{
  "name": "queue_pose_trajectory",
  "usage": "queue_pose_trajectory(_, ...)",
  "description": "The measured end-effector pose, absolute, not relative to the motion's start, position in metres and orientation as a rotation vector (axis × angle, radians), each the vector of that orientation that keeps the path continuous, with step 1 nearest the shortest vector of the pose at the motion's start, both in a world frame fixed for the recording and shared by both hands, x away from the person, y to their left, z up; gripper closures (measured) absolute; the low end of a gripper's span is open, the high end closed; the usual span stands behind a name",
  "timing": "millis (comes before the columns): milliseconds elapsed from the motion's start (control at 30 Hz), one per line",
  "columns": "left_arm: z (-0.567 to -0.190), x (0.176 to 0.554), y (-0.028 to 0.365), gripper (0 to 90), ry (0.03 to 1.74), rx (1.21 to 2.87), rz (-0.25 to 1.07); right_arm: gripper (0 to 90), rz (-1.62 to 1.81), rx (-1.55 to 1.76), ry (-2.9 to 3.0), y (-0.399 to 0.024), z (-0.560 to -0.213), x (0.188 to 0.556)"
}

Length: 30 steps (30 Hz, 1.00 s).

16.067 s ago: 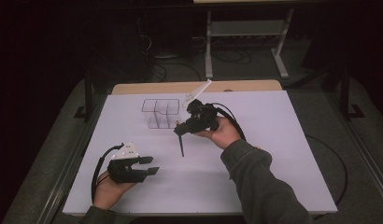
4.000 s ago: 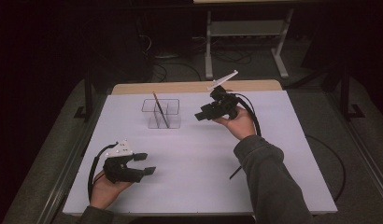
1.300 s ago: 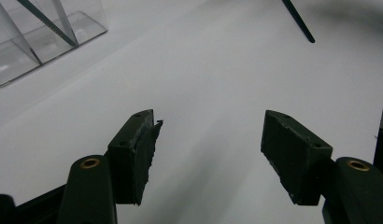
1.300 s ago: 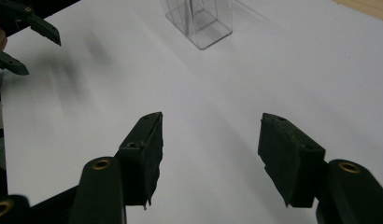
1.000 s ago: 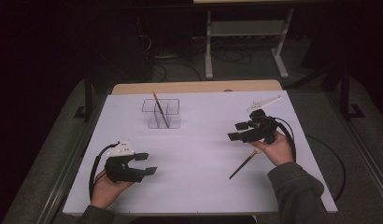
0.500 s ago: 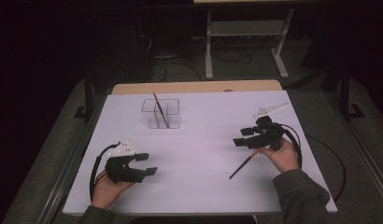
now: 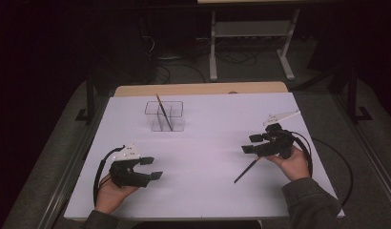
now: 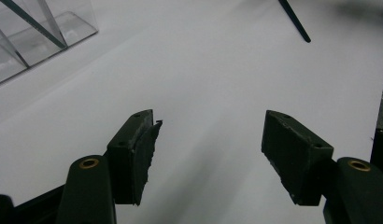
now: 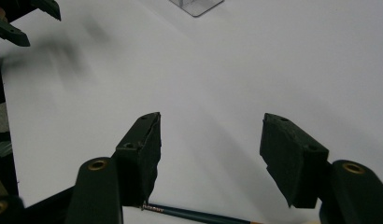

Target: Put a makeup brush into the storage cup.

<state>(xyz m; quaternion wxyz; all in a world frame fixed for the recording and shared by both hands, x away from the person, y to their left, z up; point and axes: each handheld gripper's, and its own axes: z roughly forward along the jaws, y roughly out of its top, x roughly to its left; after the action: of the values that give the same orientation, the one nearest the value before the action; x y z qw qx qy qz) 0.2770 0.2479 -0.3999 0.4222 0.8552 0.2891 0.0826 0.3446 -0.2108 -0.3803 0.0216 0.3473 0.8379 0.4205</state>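
Pencil (image 7: 247,170) flat on white surface (image 7: 212,124), just under my right hand-held gripper (image 7: 253,144) | jaws apart, nothing gripped, poised for pickup | left hand-held gripper (image 7: 153,168) apart, parked clear | clear holder (image 7: 165,116) already keeps one pencil

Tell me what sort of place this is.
Probably a lab or recording workspace: a table under a white sheet in a dark room, loose cables on the floor behind, and handheld grippers, left and right, with cameras.

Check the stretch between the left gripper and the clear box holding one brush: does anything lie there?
Nothing: in the high view, bare white tabletop separates the left gripper from the clear box.
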Motion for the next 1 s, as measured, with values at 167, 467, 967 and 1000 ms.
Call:
queue_pose_trajectory(167,-0.400,0.277,0.247,34.2,0.725,2.138,0.205,37.3,1.300,1.082,2.597,-0.213,-0.381,0.343)
queue_pose_trajectory(467,-0.400,0.276,0.245,34.2,0.726,2.139,0.199,37.4,1.290,1.084,2.595,-0.218,-0.382,0.339)
queue_pose_trajectory(967,-0.401,0.276,0.243,34.1,0.727,2.141,0.195,37.4,1.276,1.105,2.600,-0.224,-0.388,0.335)
queue_pose_trajectory(1000,-0.401,0.276,0.243,34.1,0.728,2.141,0.195,37.4,1.277,1.106,2.599,-0.224,-0.388,0.335)
